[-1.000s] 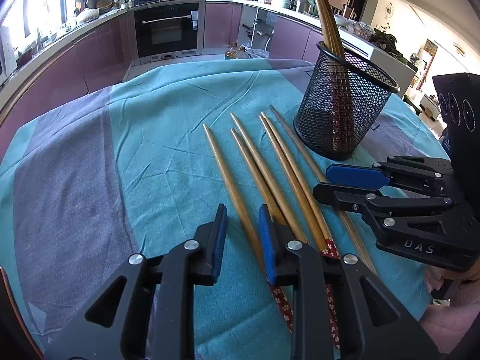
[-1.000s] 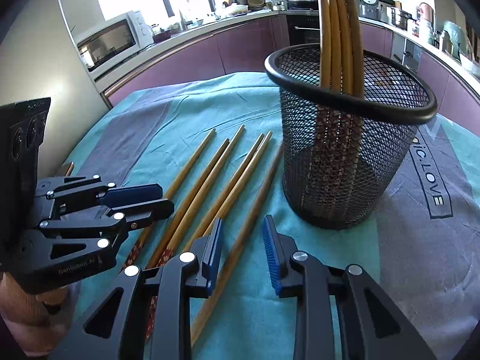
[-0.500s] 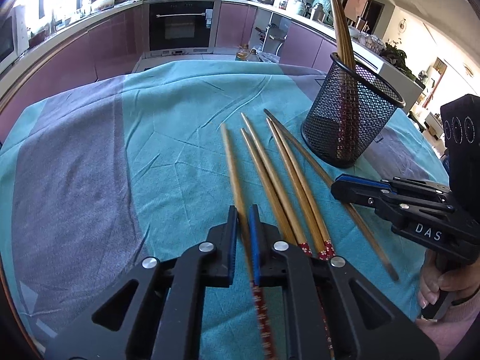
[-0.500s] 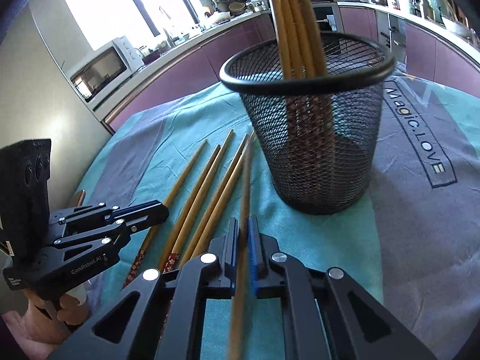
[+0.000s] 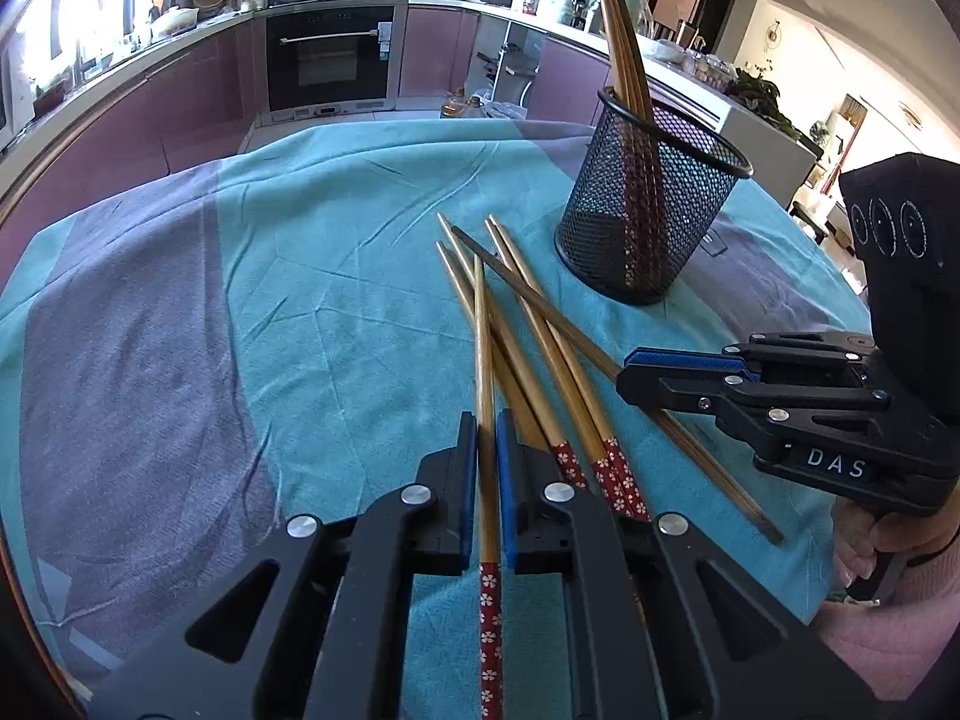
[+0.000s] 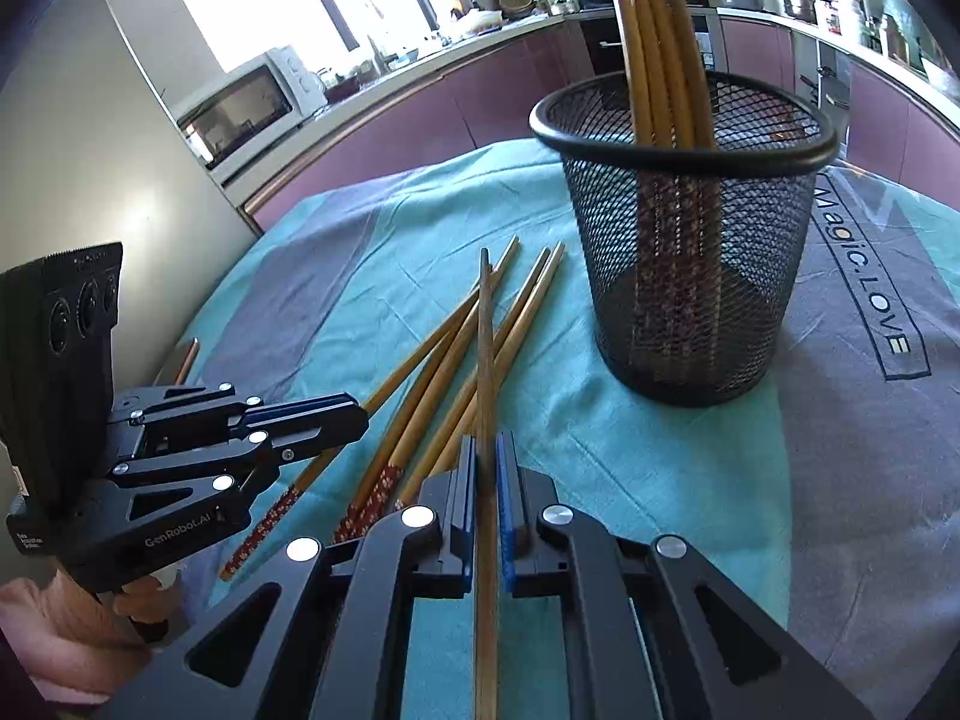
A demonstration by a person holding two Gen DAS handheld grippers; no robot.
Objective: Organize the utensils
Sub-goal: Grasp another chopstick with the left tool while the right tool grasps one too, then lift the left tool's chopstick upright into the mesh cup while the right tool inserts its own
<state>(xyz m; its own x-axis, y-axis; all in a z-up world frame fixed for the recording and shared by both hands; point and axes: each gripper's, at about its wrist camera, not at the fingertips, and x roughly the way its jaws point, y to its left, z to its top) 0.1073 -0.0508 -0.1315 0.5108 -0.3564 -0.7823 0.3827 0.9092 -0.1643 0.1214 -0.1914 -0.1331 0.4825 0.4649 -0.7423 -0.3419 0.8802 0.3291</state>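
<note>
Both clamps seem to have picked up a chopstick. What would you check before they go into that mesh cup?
1. Left gripper shut on the flower-ended chopstick: ok.
2. Right gripper shut on the plain brown chopstick: ok.
3. Held sticks free of the loose chopsticks on the cloth: not ok, both cross over them.
4. Mesh cup upright: ok.
5. Room in the cup: ok, its chopsticks lean to one side.
6. Whether the held sticks' tips are off the cloth: cannot tell.
</note>
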